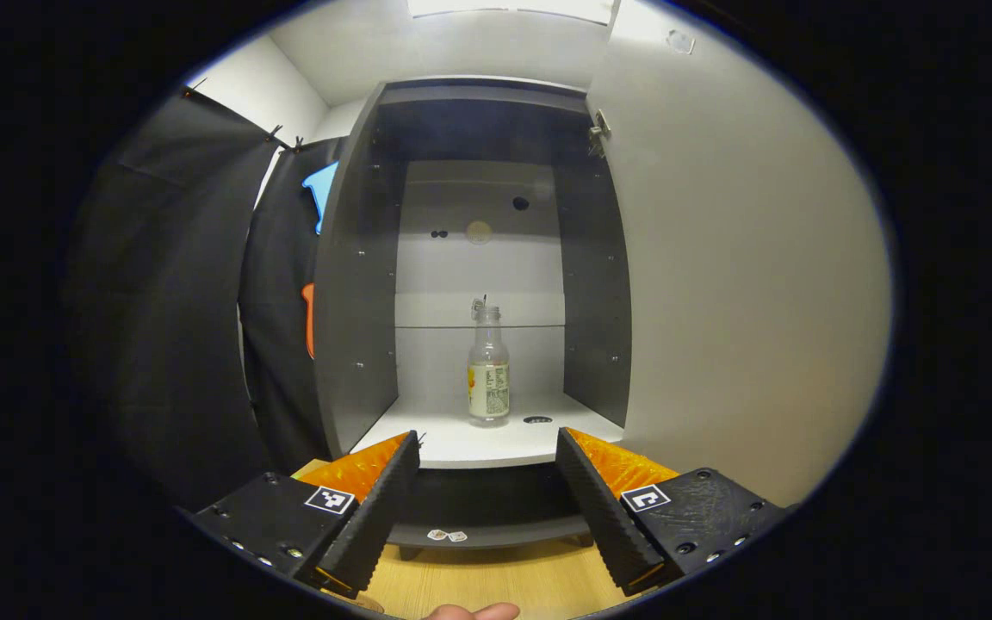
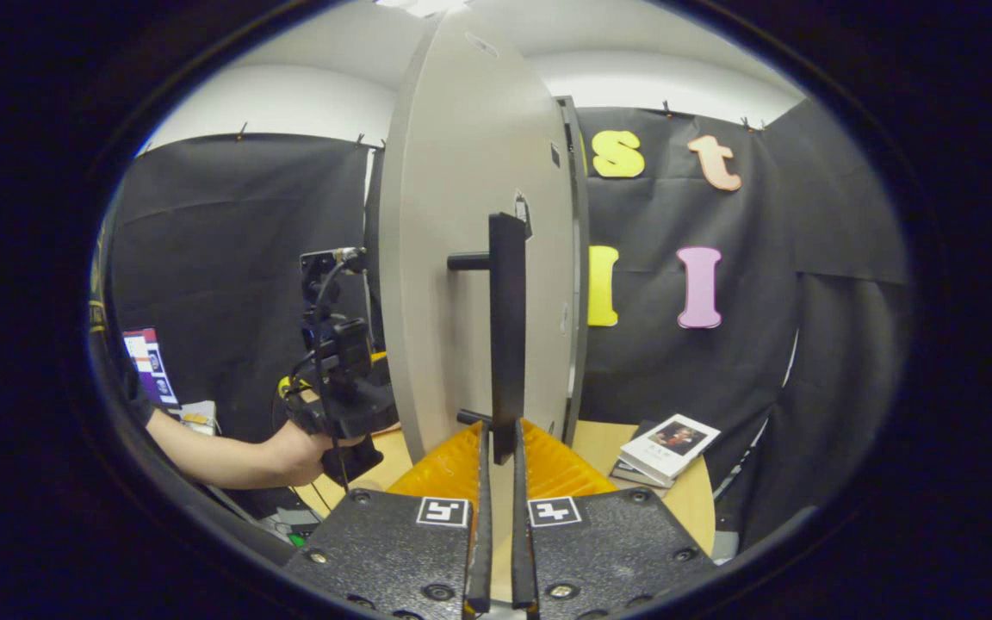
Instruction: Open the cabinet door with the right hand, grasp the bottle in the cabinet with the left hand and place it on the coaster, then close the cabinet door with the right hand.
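- We judge the first step done: the cabinet [image 1: 358, 284] stands open, its door [image 1: 720, 284] swung wide toward 3 o'clock in the left gripper view, where it is the largest thing.
- In the right gripper view we meet that same door nearly edge-on at 12 o'clock, with its dark bar handle [image 2: 506, 336] clenched at the lower end between the fingers of the right gripper [image 2: 500, 482], which look pressed together on it.
- The bottle [image 1: 488, 366] stands upright on the cabinet's bottom shelf [image 1: 479, 443], near centre in the left gripper view, apart from everything; grasping it, placing it on the coaster and closing the door all remain.
- We see the left gripper [image 1: 487, 482] released, its jaws spread wide at 6 o'clock, lined up with the bottle but well short of it, above the wooden bench [image 1: 496, 581].
- The right gripper view adds the other gripper and the hand [image 2: 298, 452] holding it at 8 o'clock, and books [image 2: 664, 448] on the bench at 4 o'clock.
- We cannot spot the coaster.
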